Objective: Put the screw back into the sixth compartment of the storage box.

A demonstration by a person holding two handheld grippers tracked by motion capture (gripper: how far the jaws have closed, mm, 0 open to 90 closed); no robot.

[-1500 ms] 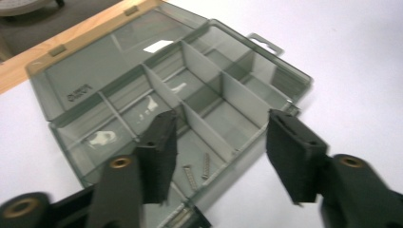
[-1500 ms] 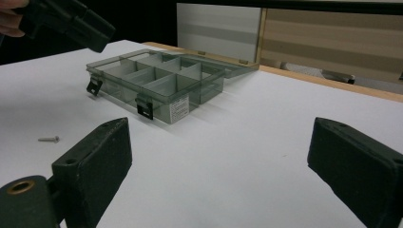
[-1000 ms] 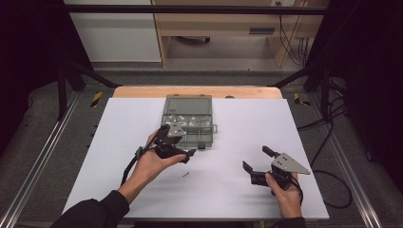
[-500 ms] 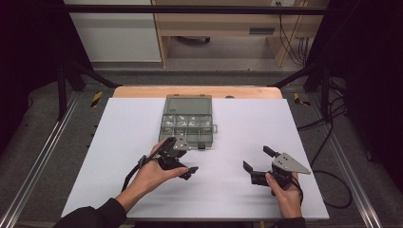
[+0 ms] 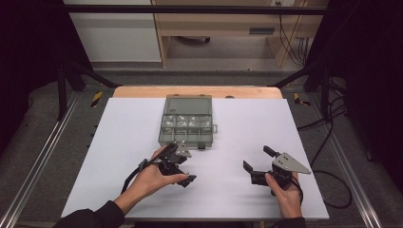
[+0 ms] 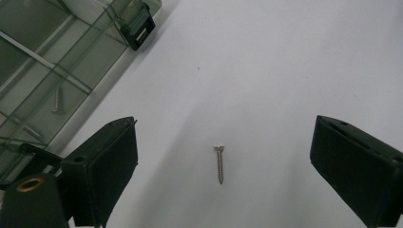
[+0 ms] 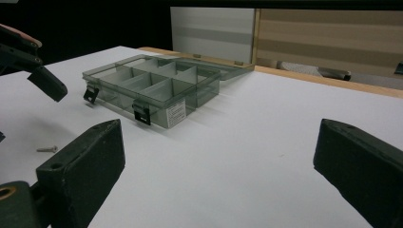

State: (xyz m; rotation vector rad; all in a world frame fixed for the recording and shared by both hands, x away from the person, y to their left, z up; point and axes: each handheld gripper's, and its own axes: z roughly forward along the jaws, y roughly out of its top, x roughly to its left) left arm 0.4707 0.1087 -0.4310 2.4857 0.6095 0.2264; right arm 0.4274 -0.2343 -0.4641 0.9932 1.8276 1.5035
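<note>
So the small silver flat-head screw (image 6: 219, 164) is lying loose on the white bench (image 5: 237, 123), sitting between the left tongs (image 6: 223, 156), whose jaws are gaping wide after just opening. The smoky clear plastic compartment box (image 5: 186, 124) is resting just beyond, lid open. The right tongs (image 5: 258, 161) are hanging wide too, gripping nothing.

no legible text in any view. small white label (image 7: 176, 113) on front wall of clear compartment box (image 7: 157, 85): print too small to read. no brands, numbers or signs readable elsewhere.
</note>
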